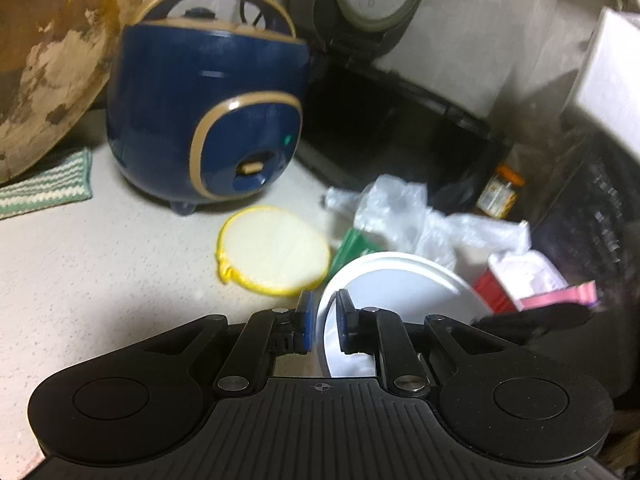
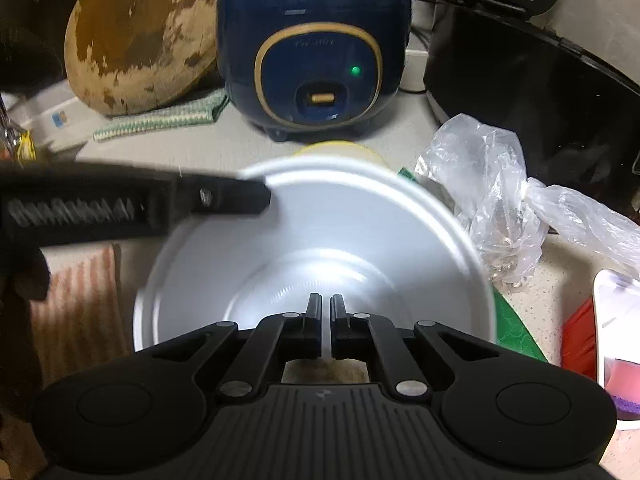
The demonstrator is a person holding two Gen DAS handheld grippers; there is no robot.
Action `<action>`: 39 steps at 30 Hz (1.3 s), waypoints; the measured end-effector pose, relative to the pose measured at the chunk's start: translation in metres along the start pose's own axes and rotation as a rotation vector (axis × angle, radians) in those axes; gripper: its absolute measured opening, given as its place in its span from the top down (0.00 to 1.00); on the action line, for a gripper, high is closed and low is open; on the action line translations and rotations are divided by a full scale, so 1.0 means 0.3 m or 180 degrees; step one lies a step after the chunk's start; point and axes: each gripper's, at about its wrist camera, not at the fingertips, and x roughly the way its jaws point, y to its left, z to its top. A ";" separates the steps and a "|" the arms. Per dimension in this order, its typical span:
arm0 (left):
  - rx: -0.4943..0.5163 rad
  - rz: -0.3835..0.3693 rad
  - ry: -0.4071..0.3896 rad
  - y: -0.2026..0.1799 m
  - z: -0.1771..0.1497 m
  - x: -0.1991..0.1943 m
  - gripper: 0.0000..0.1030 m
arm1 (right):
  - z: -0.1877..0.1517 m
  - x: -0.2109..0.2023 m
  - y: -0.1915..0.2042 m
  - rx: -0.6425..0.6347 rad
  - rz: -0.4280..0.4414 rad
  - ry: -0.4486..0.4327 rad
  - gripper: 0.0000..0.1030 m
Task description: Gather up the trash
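A white disposable bowl [image 1: 404,284] is held tilted above the counter. My left gripper [image 1: 323,320] is shut on its rim, one blue pad on each side of the wall. In the right wrist view the bowl [image 2: 320,240] fills the middle, and the left gripper's arm [image 2: 140,204] reaches its far-left rim. My right gripper [image 2: 325,328] is shut on the bowl's near rim. A crumpled clear plastic bag [image 2: 496,200] lies to the right; it also shows in the left wrist view [image 1: 420,216]. A yellow-rimmed round lid [image 1: 274,250] lies on the counter.
A blue rice cooker [image 1: 208,120] stands behind, beside a round wooden board [image 1: 52,60] and a green striped cloth [image 1: 48,188]. A black cooker [image 2: 532,80] stands at back right. Red and pink packaging [image 1: 532,284], a small jar [image 1: 500,192] and a green wrapper [image 2: 516,332] lie at the right.
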 end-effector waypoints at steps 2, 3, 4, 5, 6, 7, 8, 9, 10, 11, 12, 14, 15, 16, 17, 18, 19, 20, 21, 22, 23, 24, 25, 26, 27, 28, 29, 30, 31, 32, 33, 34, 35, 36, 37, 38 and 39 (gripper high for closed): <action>-0.0069 -0.0025 0.0010 0.008 -0.007 0.008 0.84 | 0.004 -0.010 -0.015 0.0092 0.0028 -0.0056 0.96; -0.0124 -0.0034 -0.0014 0.014 -0.009 0.008 0.85 | 0.005 -0.015 -0.024 0.0144 0.0039 -0.0080 0.96; -0.0161 -0.0055 -0.0041 0.017 -0.011 0.005 0.86 | 0.006 -0.018 -0.030 0.0177 0.0046 -0.0099 0.96; -0.0187 -0.0069 -0.0089 0.020 -0.013 0.000 0.86 | 0.006 -0.022 -0.038 0.0211 0.0048 -0.0127 0.95; -0.0168 -0.0053 -0.0136 0.018 -0.015 -0.007 0.88 | 0.003 -0.030 -0.044 0.0239 0.0054 -0.0167 0.95; -0.0142 -0.0026 -0.0188 0.013 -0.015 -0.015 0.88 | -0.001 -0.040 -0.051 0.0270 0.0069 -0.0214 0.95; -0.0124 -0.0009 -0.0250 0.012 -0.015 -0.025 0.90 | -0.006 -0.054 -0.058 0.0301 0.0082 -0.0271 0.95; -0.0128 -0.0007 -0.0313 0.014 -0.012 -0.035 0.91 | -0.009 -0.068 -0.064 0.0323 0.0091 -0.0326 0.94; -0.0137 -0.0009 -0.0342 0.014 -0.007 -0.042 0.91 | -0.013 -0.086 -0.070 0.0340 0.0096 -0.0394 0.94; -0.0131 -0.0010 -0.0352 0.015 0.000 -0.047 0.91 | -0.015 -0.102 -0.075 0.0346 0.0099 -0.0453 0.93; -0.0104 -0.0016 -0.0350 0.015 0.005 -0.051 0.91 | -0.017 -0.122 -0.078 0.0340 0.0098 -0.0509 0.92; -0.0050 -0.0024 -0.0330 0.012 0.009 -0.056 0.91 | -0.024 -0.158 -0.082 0.0281 0.0107 -0.0609 0.77; -0.0012 -0.0021 -0.0316 0.010 0.007 -0.058 0.91 | -0.030 -0.175 -0.084 0.0238 0.0106 -0.0645 0.74; 0.0013 -0.0021 -0.0307 0.008 0.003 -0.061 0.91 | -0.037 -0.191 -0.086 0.0186 0.0088 -0.0668 0.68; 0.0026 -0.0023 -0.0292 0.009 0.000 -0.062 0.90 | -0.043 -0.202 -0.088 0.0144 0.0072 -0.0674 0.67; 0.0026 -0.0036 -0.0276 0.011 -0.004 -0.063 0.90 | -0.047 -0.205 -0.090 0.0116 0.0069 -0.0652 0.67; 0.0019 -0.0051 -0.0265 0.013 -0.009 -0.065 0.90 | -0.047 -0.205 -0.089 0.0095 0.0075 -0.0607 0.67; 0.0008 -0.0063 -0.0254 0.015 -0.012 -0.064 0.90 | -0.044 -0.201 -0.088 0.0070 0.0091 -0.0562 0.67; 0.0001 -0.0074 -0.0246 0.016 -0.015 -0.065 0.90 | -0.040 -0.195 -0.082 0.0024 0.0102 -0.0523 0.67; 0.0002 -0.0080 -0.0245 0.015 -0.016 -0.067 0.90 | -0.034 -0.186 -0.071 -0.0035 0.0090 -0.0477 0.67; 0.0009 -0.0089 -0.0249 0.013 -0.017 -0.071 0.90 | -0.026 -0.172 -0.059 -0.0096 0.0069 -0.0393 0.67; 0.0031 -0.0109 -0.0260 0.009 -0.016 -0.077 0.90 | -0.016 -0.149 -0.050 -0.0124 0.0066 -0.0254 0.67; 0.0059 -0.0122 -0.0268 0.004 -0.015 -0.083 0.90 | -0.009 -0.127 -0.046 -0.0112 0.0072 -0.0126 0.67; 0.0104 -0.0133 -0.0287 -0.002 -0.015 -0.089 0.90 | -0.004 -0.108 -0.046 -0.0074 0.0086 -0.0003 0.63; 0.0129 -0.0154 -0.0298 -0.007 -0.015 -0.093 0.90 | 0.003 -0.089 -0.049 -0.0034 0.0153 0.0113 0.60; 0.0139 -0.0198 -0.0315 -0.012 -0.014 -0.097 0.90 | 0.008 -0.076 -0.048 -0.0018 0.0208 0.0238 0.53; 0.0150 -0.0218 -0.0322 -0.016 -0.012 -0.100 0.90 | 0.012 -0.053 -0.044 -0.0034 0.0222 0.0417 0.48; 0.0167 -0.0227 -0.0329 -0.021 -0.011 -0.101 0.90 | 0.014 -0.043 -0.033 -0.0097 0.0216 0.0491 0.46; 0.0183 -0.0222 -0.0338 -0.026 -0.011 -0.100 0.90 | 0.020 -0.038 -0.021 -0.0186 0.0203 0.0555 0.46; 0.0196 -0.0198 -0.0339 -0.028 -0.011 -0.096 0.90 | 0.027 -0.032 -0.011 -0.0247 0.0185 0.0615 0.46; 0.0198 -0.0168 -0.0330 -0.029 -0.012 -0.090 0.90 | 0.035 -0.027 -0.002 -0.0285 0.0152 0.0666 0.47; 0.0194 -0.0131 -0.0325 -0.028 -0.013 -0.087 0.90 | 0.038 -0.022 0.003 -0.0305 0.0133 0.0695 0.50; 0.0183 -0.0095 -0.0314 -0.023 -0.014 -0.083 0.90 | 0.044 -0.018 0.011 -0.0322 0.0132 0.0727 0.57; 0.0157 -0.0098 -0.0296 -0.016 -0.015 -0.081 0.90 | 0.046 -0.017 0.018 -0.0358 0.0111 0.0743 0.57; 0.0128 -0.0102 -0.0280 -0.009 -0.016 -0.080 0.90 | 0.047 -0.018 0.029 -0.0406 0.0085 0.0749 0.59; 0.0112 -0.0106 -0.0265 -0.003 -0.018 -0.078 0.90 | 0.043 -0.023 0.037 -0.0431 0.0038 0.0714 0.61; 0.0091 -0.0106 -0.0249 0.001 -0.020 -0.076 0.90 | 0.040 -0.031 0.043 -0.0433 -0.0005 0.0653 0.61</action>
